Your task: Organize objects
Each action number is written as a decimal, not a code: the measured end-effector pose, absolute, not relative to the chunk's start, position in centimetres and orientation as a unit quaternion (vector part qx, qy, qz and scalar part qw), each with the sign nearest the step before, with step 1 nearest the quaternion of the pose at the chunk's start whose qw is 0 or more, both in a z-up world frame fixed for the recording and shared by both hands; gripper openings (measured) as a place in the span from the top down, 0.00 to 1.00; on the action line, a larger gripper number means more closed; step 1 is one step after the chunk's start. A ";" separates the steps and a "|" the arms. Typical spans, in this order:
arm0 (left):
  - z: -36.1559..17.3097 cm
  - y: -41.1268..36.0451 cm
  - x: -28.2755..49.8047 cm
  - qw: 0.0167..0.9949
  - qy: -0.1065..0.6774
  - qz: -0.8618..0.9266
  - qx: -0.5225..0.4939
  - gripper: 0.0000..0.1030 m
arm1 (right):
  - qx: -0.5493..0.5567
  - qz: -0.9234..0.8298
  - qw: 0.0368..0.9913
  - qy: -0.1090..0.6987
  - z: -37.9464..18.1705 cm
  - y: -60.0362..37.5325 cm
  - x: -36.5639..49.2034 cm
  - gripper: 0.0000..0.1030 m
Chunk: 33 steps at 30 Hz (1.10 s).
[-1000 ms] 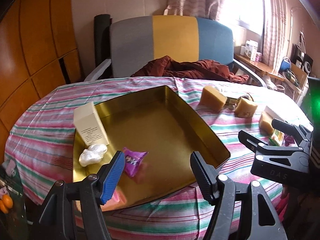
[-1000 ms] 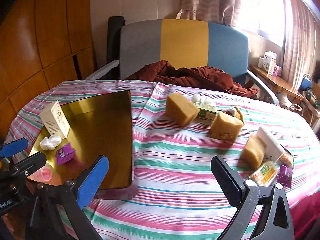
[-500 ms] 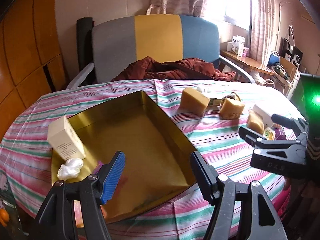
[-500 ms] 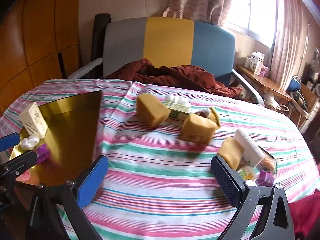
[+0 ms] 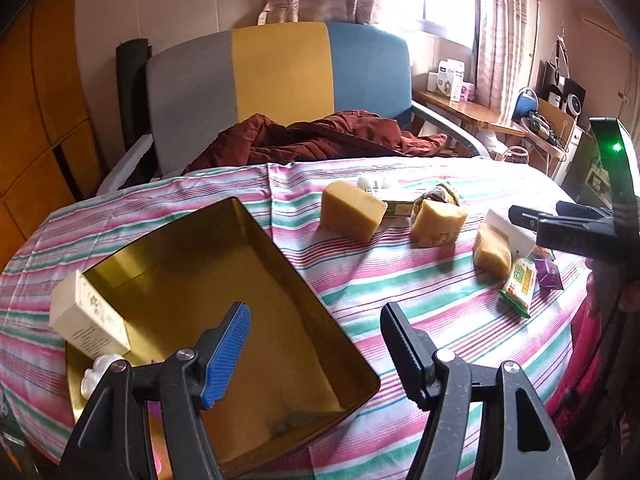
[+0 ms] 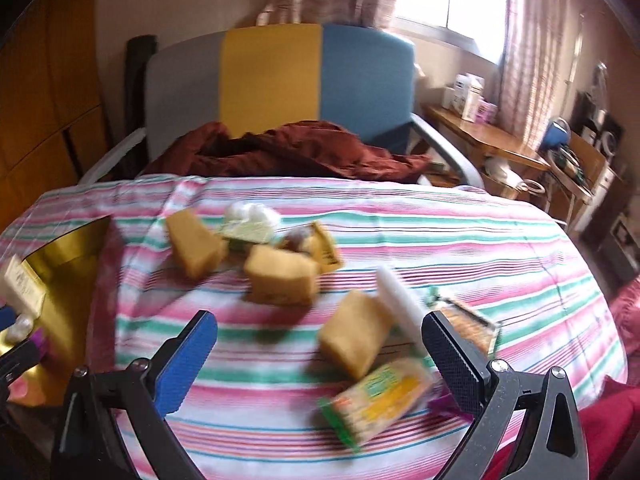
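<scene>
1. A gold tin tray point(image 5: 280, 268) is sitting on the left part of the tabletop point(image 5: 400, 304), which is wearing a cloth striped in pink, green and white.
2. A cream carton point(image 5: 86, 316) is leaning against the tray's near left wall, and a small white wrapped piece point(image 5: 98, 370) is lying just beside it, partly hidden by the gripper's frame.
3. Three yellow sponge blocks are lying on the cloth to the right of the tray: a large wedge point(image 5: 352, 210), a second block point(image 5: 438, 222) near it, and a third point(image 5: 492, 250) further right.
4. A green and yellow snack packet point(image 5: 518, 286) is lying just beside the third block, with a purple candy wrapper point(image 5: 550, 274) next to it and a white box point(image 5: 512, 230) behind.
5. The left gripper point(image 5: 316, 344) is hovering over the tray's right wall with its jaws standing apart and nothing between them.
6. The right gripper point(image 6: 320, 344) is hanging above the third block and the packet, jaws wide and empty; its view is blurring.
7. A chair point(image 5: 280, 80) in grey, yellow and blue is standing behind the tabletop, carrying a crumpled dark red garment point(image 5: 320, 136).
</scene>
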State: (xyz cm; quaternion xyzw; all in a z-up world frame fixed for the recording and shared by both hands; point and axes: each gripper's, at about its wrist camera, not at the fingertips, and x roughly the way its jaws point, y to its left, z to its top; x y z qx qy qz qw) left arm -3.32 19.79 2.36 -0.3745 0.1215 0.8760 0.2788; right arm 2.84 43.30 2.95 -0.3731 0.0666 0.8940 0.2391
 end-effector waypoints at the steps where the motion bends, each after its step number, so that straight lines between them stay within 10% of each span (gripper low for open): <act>1: 2.3 20.2 -3.5 0.282 0.120 0.874 -0.377 0.33 | -0.373 0.893 0.241 0.070 2.8 44.1 2.8 0.00; 33: -4.6 34.8 -20.3 0.238 -0.035 0.793 -0.559 0.21 | -0.375 0.895 0.198 0.141 0.6 48.0 2.6 0.00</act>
